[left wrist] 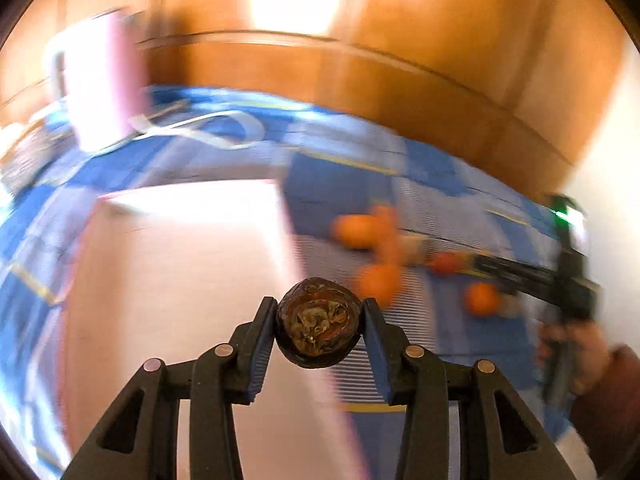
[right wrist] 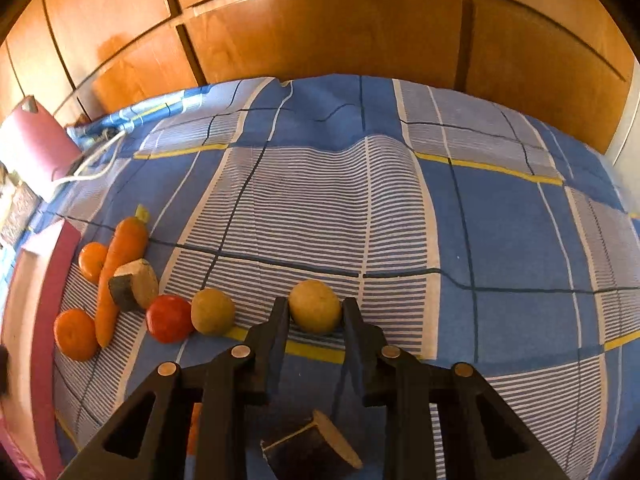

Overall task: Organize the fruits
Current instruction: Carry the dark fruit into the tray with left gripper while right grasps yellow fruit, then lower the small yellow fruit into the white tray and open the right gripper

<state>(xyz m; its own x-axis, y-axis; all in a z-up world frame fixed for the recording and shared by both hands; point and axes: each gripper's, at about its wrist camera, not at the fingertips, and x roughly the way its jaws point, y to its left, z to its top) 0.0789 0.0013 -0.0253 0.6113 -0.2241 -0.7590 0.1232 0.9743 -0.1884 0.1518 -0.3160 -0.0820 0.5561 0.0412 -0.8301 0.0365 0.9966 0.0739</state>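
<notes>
My left gripper (left wrist: 319,310) is shut on a dark brown, wrinkled round fruit (left wrist: 316,334), held above a white tray with a pink rim (left wrist: 298,248); this view is blurred. My right gripper (right wrist: 315,308) points down at the blue checked bedsheet (right wrist: 500,220), its pads against both sides of a yellowish round fruit (right wrist: 315,304). To its left lie a second yellowish fruit (right wrist: 213,311), a red tomato (right wrist: 170,318), a carrot (right wrist: 120,272), two oranges (right wrist: 76,334) (right wrist: 93,261) and a cut dark-skinned piece (right wrist: 134,285).
Another cut dark-skinned piece (right wrist: 316,446) lies under the right gripper. The pink tray edge (right wrist: 60,280) borders the fruits on the left. A pink box (right wrist: 36,148) and a white cable (right wrist: 96,160) lie at the far left. Wooden wardrobe doors (right wrist: 320,28) stand behind the bed.
</notes>
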